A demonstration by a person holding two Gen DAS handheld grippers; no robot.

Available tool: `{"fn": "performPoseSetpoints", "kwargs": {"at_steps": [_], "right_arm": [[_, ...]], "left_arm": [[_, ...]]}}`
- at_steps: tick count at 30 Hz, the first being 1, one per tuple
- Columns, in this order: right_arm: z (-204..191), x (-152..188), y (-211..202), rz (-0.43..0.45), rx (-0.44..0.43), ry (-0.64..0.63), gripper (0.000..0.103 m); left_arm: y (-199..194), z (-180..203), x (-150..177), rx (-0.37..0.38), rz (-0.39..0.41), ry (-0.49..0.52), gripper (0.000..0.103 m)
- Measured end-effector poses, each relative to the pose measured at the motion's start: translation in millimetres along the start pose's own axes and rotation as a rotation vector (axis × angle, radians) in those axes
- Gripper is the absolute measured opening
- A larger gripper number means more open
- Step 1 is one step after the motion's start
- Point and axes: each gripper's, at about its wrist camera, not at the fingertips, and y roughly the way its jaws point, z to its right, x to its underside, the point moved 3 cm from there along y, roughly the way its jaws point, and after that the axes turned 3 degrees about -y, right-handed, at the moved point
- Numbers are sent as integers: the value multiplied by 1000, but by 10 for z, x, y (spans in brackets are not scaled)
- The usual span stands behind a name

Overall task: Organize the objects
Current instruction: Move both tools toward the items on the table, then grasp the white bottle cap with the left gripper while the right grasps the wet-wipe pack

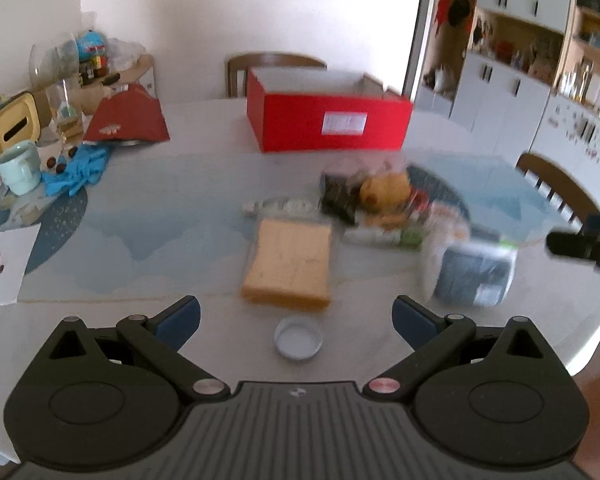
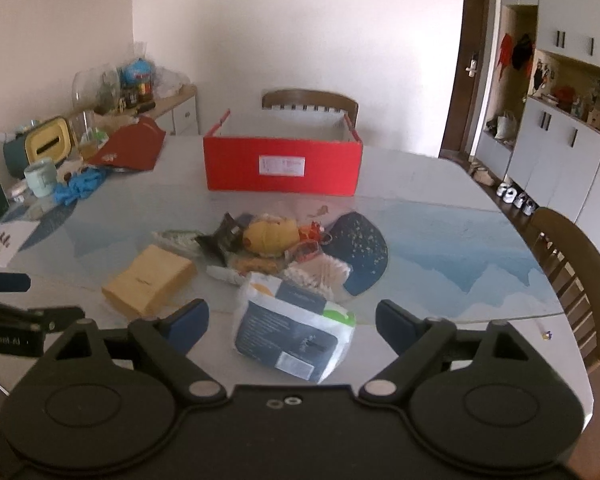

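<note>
Both grippers hung above the near edge of the bench, each with its fingers spread wide and nothing between them. The left gripper pointed down over a small white lid lying just short of a tan block — neither touched by the blue pads. The right gripper stood over a white and blue packet, which lay flat on the bench between the two fingers but clear of both; its jaws were open, not pressing on anything. Beyond the packet sat a loose heap of small things in the middle of the bench: a yellow soft toy, a dark wrapper to its left, a bag of cotton swabs nearer, and a round dark blue patch printed on the table cover to the right. The tan block lay to the left of the heap, apart from it. At the far side stood an open red box with a white label on its front, well apart from the heap. Far left, the bench held clutter: a pale green mug, a crumpled blue glove and a red bag. A wooden chair stood behind the box, another at the right edge.
</note>
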Motion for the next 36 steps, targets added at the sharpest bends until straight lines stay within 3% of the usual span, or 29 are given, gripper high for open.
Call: {"fn": "performPoseSetpoints", "kwargs": {"at_steps": [6, 19, 21, 26, 30, 33, 36], "right_arm": [[88, 53, 278, -44, -17, -72, 91], [234, 53, 960, -147, -98, -232, 90], [259, 60, 1022, -166, -113, -248, 86], [280, 54, 1138, -202, -170, -271, 74], [307, 35, 1171, -223, -211, -274, 65], [336, 35, 1175, -236, -232, -283, 53], [371, 21, 1169, -245, -260, -279, 37]], "left_arm": [[338, -13, 200, -27, -69, 15, 102], [794, 0, 240, -94, -133, 3, 93], [827, 6, 256, -94, -150, -5, 81], [841, 13, 258, -109, -155, -16, 75], [817, 42, 245, -108, -152, -5, 54], [818, 70, 225, -103, -152, -2, 42], [823, 82, 211, -105, -154, -5, 38]]}}
